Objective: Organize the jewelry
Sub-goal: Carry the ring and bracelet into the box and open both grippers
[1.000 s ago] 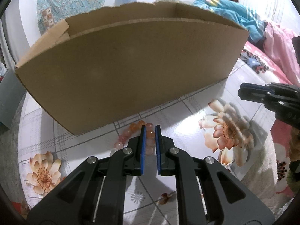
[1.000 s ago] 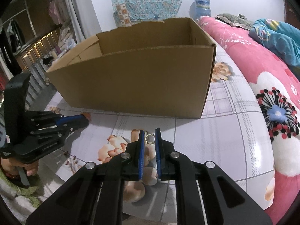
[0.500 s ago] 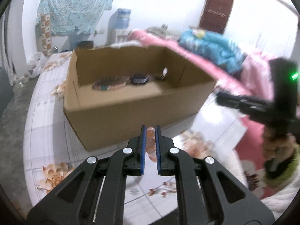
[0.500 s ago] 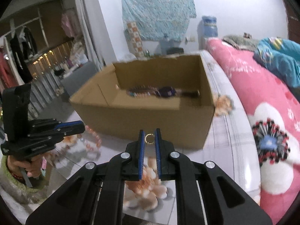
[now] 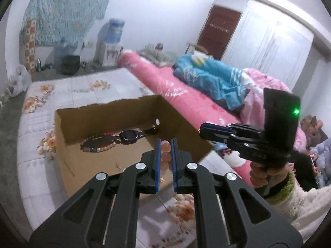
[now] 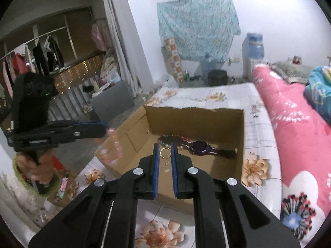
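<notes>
My left gripper (image 5: 165, 142) is shut on a bracelet of pale orange beads (image 5: 166, 153) and hangs above the near wall of an open cardboard box (image 5: 62, 150). In the right wrist view that bracelet (image 6: 113, 146) dangles blurred from the left gripper (image 6: 104, 126). My right gripper (image 6: 164, 146) is shut on a small gold ring (image 6: 164, 153), held over the box (image 6: 194, 119). Inside the box lie a dark watch (image 5: 129, 136) and a multicoloured bead bracelet (image 5: 97, 146); the watch (image 6: 199, 147) shows in the right view too. The right gripper (image 5: 203, 129) reaches in at the right of the left wrist view.
The box stands on a bed with a flower-print sheet (image 5: 37, 124). A rolled pink quilt (image 6: 300, 136) runs along its right side, with blue bedding (image 5: 209, 80) behind. A person's hand in a white sleeve with green cuff (image 5: 275, 177) holds the right gripper. A water dispenser (image 5: 112, 41) stands at the far wall.
Both grippers have risen from the sheet in front of the box to above its rim, carrying the bead bracelet and the ring. The box's inside with the watch has come into view.
</notes>
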Action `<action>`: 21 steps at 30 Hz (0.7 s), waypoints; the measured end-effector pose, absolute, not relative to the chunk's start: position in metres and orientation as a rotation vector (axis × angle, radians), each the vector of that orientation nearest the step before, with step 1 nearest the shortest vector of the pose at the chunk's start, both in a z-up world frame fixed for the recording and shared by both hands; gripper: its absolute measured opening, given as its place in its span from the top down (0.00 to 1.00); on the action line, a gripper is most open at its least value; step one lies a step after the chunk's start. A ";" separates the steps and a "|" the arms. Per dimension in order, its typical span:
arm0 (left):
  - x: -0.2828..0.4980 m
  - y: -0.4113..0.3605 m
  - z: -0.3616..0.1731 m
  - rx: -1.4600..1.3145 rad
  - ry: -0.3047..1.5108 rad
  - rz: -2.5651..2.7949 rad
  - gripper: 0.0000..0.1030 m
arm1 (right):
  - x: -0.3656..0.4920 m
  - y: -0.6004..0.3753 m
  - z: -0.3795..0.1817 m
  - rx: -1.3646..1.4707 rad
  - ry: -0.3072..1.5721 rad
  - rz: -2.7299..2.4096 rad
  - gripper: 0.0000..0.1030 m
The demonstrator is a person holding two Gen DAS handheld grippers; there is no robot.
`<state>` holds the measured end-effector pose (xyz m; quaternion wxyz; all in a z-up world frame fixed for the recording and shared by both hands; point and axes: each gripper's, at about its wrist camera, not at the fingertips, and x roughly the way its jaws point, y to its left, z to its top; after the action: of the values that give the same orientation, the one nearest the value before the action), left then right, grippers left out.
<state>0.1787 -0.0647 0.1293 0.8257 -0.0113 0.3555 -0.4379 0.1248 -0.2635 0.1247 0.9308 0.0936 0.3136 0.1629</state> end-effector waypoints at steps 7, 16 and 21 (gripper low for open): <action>0.248 -0.124 0.077 0.066 0.976 -0.872 0.92 | 0.183 -0.273 0.090 0.170 0.792 0.334 0.89; 0.283 -0.150 0.044 0.033 1.131 -0.825 0.64 | 0.214 -0.281 0.063 0.171 0.898 0.326 0.89; 0.284 -0.149 0.046 0.016 1.122 -0.820 0.57 | 0.213 -0.288 0.067 0.190 0.880 0.324 0.89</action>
<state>0.2843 -0.1491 0.0459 0.7682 0.0075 0.5170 -0.3776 0.2127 -0.2883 0.0666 0.8878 0.0914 0.4232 0.1561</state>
